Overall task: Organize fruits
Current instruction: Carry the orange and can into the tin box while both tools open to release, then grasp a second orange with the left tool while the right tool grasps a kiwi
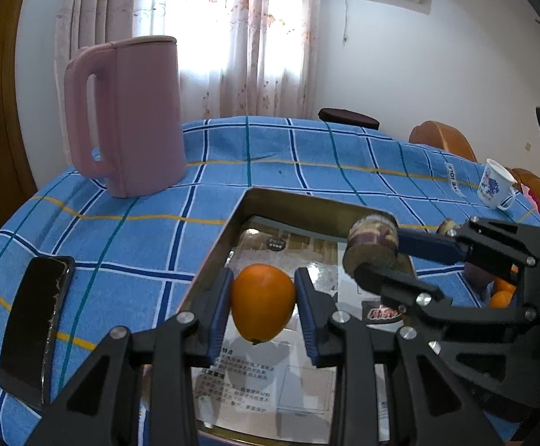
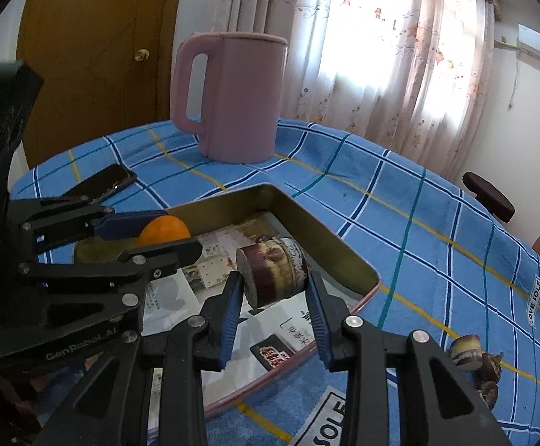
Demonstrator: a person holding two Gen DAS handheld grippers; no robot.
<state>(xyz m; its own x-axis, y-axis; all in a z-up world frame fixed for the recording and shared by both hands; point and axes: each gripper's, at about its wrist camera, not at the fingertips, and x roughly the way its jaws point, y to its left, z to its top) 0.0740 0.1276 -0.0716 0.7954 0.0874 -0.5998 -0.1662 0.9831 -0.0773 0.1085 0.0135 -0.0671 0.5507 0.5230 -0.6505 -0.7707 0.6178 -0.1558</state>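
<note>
My left gripper (image 1: 263, 310) is shut on an orange fruit (image 1: 262, 303) and holds it above the metal tray (image 1: 288, 199). My right gripper (image 2: 275, 297) is shut on a short purple-and-cream fruit chunk (image 2: 273, 273) and holds it over the same tray (image 2: 325, 245). In the left wrist view the right gripper (image 1: 376, 251) holds the chunk (image 1: 372, 238) at the tray's far right. In the right wrist view the left gripper (image 2: 151, 236) holds the orange fruit (image 2: 164, 231). Printed paper lines the tray floor.
A pink jug (image 1: 129, 115) stands at the back of the blue checked tablecloth (image 1: 307, 148). A black phone (image 1: 34, 325) lies left of the tray. A white cup (image 1: 496, 186) stands far right. More chunks (image 2: 467, 353) lie on the cloth to the right. Oranges (image 1: 502, 293) show behind the right gripper.
</note>
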